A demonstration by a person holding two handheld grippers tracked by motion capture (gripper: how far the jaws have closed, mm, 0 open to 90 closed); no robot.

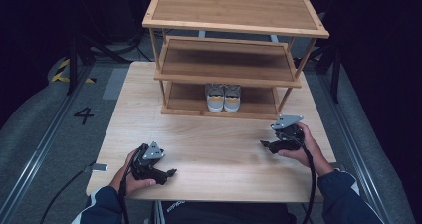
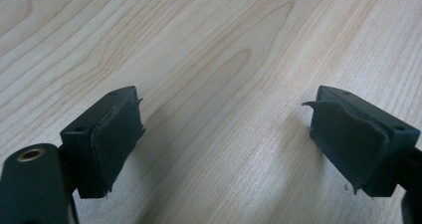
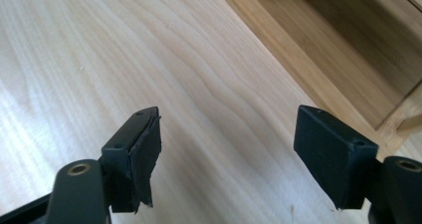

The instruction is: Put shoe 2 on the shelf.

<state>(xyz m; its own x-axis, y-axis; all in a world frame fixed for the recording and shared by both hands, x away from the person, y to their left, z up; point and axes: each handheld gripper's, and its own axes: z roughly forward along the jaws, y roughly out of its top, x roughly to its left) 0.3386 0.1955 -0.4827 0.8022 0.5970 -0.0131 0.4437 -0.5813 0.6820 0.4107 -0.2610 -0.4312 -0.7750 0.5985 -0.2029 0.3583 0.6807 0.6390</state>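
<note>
Both tongs, left (image 1: 171,172) and right (image 1: 263,143), agape, low over table (image 1: 219,144).

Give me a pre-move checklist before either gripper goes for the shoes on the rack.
1. Left gripper empty: ok, jaws apart over bare table, nothing between them.
2. Right gripper empty: ok, jaws apart, nothing between them.
3. Pair of shoes in place: ok, side by side on the bottom shelf of the wooden shoe rack, heels toward the person.
4. Path from grippers to rack: ok, bare tabletop between.
5. Room to reach under the middle shelf: cannot tell, the shelf overhangs the shoes.
6. Right gripper aimed at the shoes: not ok, it points across the table, rack edge off to its side.
</note>
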